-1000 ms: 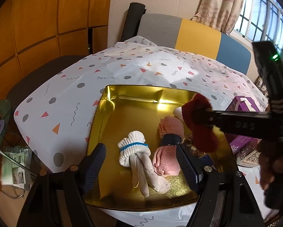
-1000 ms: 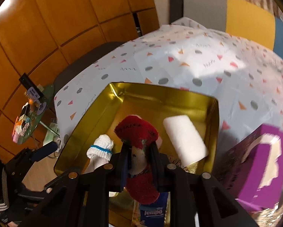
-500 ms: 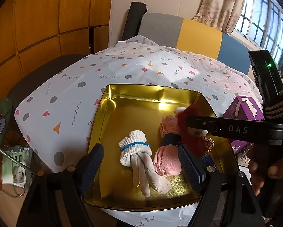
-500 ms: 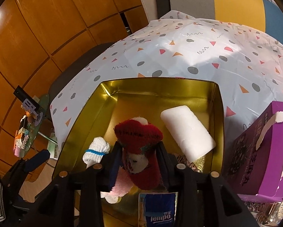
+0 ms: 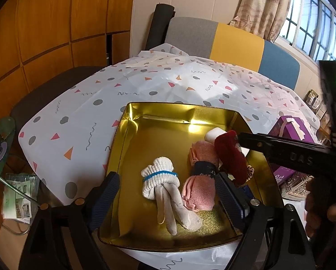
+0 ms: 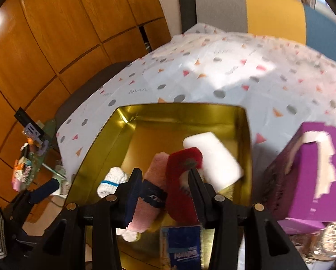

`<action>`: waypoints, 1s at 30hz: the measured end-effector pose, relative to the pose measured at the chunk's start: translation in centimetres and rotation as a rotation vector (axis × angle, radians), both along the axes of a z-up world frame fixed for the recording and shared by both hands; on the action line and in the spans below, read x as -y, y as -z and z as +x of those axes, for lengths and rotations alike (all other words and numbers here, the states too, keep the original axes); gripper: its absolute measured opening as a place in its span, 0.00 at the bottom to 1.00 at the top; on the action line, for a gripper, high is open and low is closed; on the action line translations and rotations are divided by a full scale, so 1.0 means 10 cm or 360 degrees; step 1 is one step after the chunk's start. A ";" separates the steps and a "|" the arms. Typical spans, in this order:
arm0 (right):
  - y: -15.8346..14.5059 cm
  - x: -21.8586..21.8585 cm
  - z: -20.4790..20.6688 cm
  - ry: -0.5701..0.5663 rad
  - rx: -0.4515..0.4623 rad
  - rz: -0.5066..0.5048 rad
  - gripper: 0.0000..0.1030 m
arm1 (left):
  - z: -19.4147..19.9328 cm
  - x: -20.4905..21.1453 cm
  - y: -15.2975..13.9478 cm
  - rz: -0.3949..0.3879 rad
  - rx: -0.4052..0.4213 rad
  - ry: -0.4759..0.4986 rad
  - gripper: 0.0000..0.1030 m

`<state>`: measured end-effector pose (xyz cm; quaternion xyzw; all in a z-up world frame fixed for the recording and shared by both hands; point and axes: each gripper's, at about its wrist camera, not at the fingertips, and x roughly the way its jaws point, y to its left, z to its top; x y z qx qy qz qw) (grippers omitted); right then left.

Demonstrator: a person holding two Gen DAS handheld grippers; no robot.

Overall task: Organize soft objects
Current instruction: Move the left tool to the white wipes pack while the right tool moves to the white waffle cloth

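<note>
**Gold tin filling up with soft stuff**

Sitting at the near edge of the table (image 5: 82,121) with its dotted cloth: a gold tin (image 5: 132,139). Inside, toward the near-left, a white sock bundle (image 5: 161,180) with a blue band; next to it a pink sock roll (image 5: 201,175) with a dark band; then a red plush piece (image 5: 231,155) leaning against the pink one, and a white foam block (image 6: 213,159) by the right wall.

Left gripper (image 5: 168,195): jaws spread wide and opening further, hovering at the near rim, gripping nothing. Right gripper (image 6: 165,193): jaws opening, red plush between them, touching the right finger only.

Only from the right wrist: a blue tissue pack (image 6: 186,245) at the tin's near wall, plus the foam block's full length. Only from the left wrist: a hand (image 5: 321,204) holding the right gripper's handle. Purple box (image 6: 309,175) off the tin's right side, on the table.
</note>
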<state>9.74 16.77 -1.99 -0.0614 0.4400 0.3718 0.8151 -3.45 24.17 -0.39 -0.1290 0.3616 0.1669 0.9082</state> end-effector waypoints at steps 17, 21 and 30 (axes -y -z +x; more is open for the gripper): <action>-0.47 0.96 -0.39 0.0189 0.0400 0.0101 0.42 | 0.04 0.28 -0.20 0.0048 0.0114 0.0204 1.00; -0.53 1.49 -0.35 0.0360 0.0409 0.0134 0.42 | 0.03 0.44 -0.34 -0.0002 0.0259 0.0332 1.00; -0.51 2.98 -0.11 0.0905 0.0380 0.0121 0.42 | 0.18 1.05 -0.83 -0.0158 0.0527 0.0809 1.00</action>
